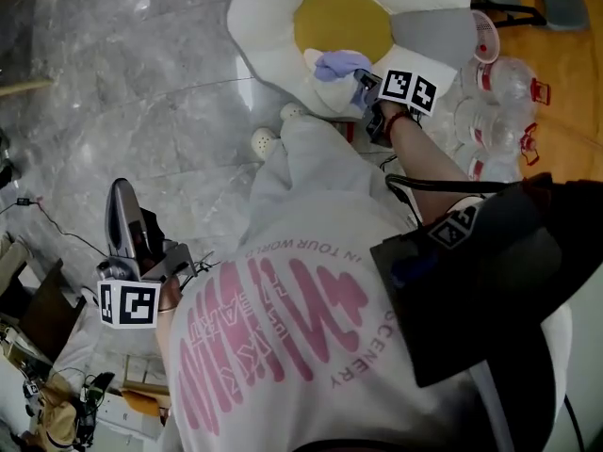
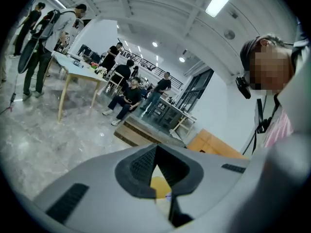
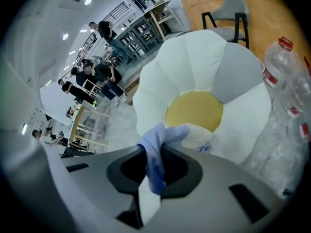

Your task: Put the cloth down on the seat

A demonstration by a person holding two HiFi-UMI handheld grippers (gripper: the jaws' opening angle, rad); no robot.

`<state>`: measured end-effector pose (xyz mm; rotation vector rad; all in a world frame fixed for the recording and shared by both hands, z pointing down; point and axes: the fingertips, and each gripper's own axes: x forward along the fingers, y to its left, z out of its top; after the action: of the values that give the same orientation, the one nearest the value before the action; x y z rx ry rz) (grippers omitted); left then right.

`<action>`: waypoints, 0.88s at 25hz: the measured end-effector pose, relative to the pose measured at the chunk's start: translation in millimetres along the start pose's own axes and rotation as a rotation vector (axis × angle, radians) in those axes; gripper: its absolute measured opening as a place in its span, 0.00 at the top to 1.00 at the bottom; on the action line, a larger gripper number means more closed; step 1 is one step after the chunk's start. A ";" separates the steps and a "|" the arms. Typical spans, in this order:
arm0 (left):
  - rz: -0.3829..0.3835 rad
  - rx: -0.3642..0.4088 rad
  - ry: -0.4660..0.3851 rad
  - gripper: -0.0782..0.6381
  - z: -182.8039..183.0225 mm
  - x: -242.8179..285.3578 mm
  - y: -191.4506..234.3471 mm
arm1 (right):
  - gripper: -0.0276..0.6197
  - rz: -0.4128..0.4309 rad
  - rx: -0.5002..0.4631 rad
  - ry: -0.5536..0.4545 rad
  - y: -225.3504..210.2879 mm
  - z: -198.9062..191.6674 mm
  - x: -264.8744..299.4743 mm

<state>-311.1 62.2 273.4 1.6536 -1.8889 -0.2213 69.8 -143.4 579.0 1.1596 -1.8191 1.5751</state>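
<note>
The seat is a white flower-shaped cushion (image 1: 268, 22) with a yellow centre (image 3: 194, 109) and one grey petal. A lavender cloth (image 1: 339, 63) hangs bunched over the cushion's near petal. My right gripper (image 1: 366, 88) is shut on the cloth (image 3: 156, 152), which runs down between the jaws (image 3: 154, 168). My left gripper (image 1: 122, 203) is far from the seat at the lower left, over the grey marble floor, pointing away. Its jaws (image 2: 156, 179) are together with nothing between them.
Several plastic water bottles (image 1: 499, 88) with red caps lie right of the cushion on the orange floor. A grey chair (image 3: 232, 9) stands behind it. A white shoe (image 1: 264, 142) is near the cushion's front. Cables and clutter (image 1: 57, 394) sit at the lower left. People and tables (image 2: 80, 69) are far off.
</note>
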 end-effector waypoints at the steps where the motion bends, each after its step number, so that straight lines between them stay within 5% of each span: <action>1: 0.007 0.006 0.006 0.88 -4.0 4.0 -1.4 | 0.88 -0.005 -0.003 0.016 -4.8 -4.3 2.8; 6: 0.059 -0.036 0.022 0.88 -35.2 28.2 0.9 | 0.88 0.002 -0.033 0.076 -20.2 -5.7 24.1; 22: 0.111 -0.218 0.287 0.88 -178.3 87.2 -11.3 | 0.88 -0.067 -0.086 0.213 -88.8 -8.8 107.4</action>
<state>-208.0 24.5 439.1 1.3530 -1.6696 -0.1314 84.2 -165.1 716.2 0.9636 -1.6752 1.5053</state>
